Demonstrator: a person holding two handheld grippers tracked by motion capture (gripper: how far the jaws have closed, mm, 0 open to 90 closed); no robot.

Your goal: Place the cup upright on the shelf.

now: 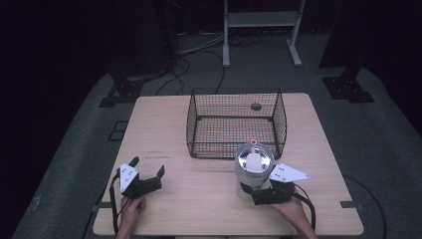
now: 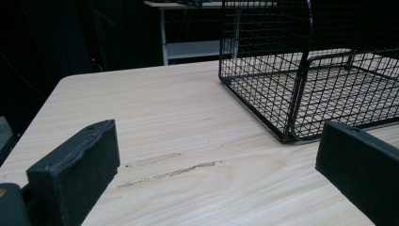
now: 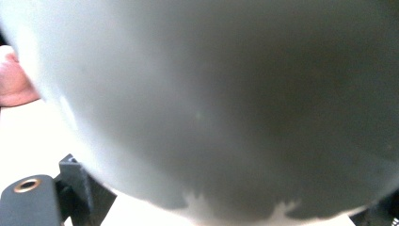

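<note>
Right gripper with jaws apparently closed on the base of a grey pot, pot upright just in front of the wire basket, left gripper jaws open, low over the bench

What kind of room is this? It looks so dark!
Probably a lab or studio for recording gripper work. A lone wooden table stands on grey carpet with dark surroundings, cables trail on the floor, and black stand bases sit around it.
</note>
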